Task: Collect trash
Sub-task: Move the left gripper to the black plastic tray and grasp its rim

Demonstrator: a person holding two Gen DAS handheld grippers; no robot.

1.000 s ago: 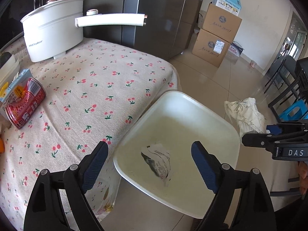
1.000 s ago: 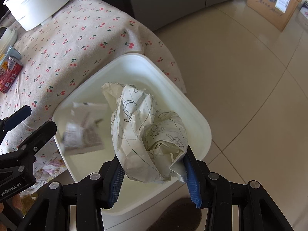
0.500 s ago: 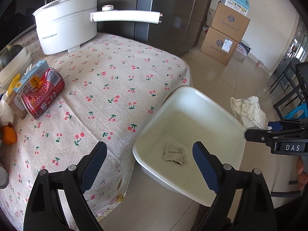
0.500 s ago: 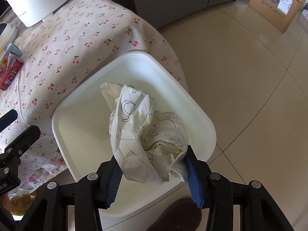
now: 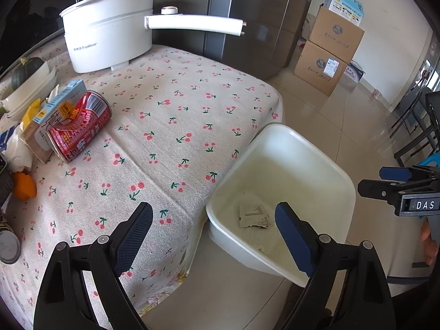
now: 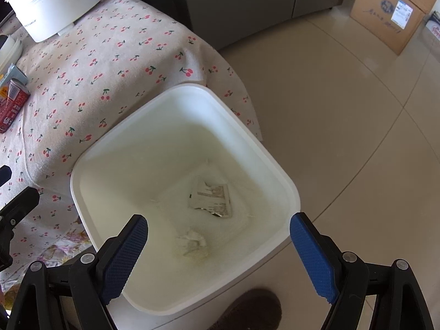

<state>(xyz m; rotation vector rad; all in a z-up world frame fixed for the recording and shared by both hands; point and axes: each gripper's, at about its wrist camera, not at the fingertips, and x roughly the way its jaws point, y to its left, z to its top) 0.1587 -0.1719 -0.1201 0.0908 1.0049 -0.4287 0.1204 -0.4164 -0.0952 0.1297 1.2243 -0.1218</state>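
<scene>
A white trash bin [image 6: 280, 176] stands on the floor against the table's corner; it also shows in the left wrist view [image 5: 341, 176]. A flat printed wrapper [image 6: 211, 199] and a crumpled paper wad [image 6: 191, 243] lie on its bottom. My right gripper [image 6: 218, 233] is open and empty above the bin's near rim. My left gripper [image 5: 213, 227] is open and empty over the table's near corner. A crushed red can [image 5: 78, 128] and a blue carton [image 5: 59, 106] lie at the table's left.
A white electric pot [image 5: 110, 41] with a long handle stands at the table's far end. A bowl with a dark squash [image 5: 24, 82], an orange piece [image 5: 24, 189] and a tin lid [image 5: 9, 246] sit along the left edge. Cardboard boxes [image 5: 327, 55] stand by the wall.
My right gripper opened and let go of the crumpled paper, which dropped into the bin. My left gripper moved left, from over the bin toward the table.
</scene>
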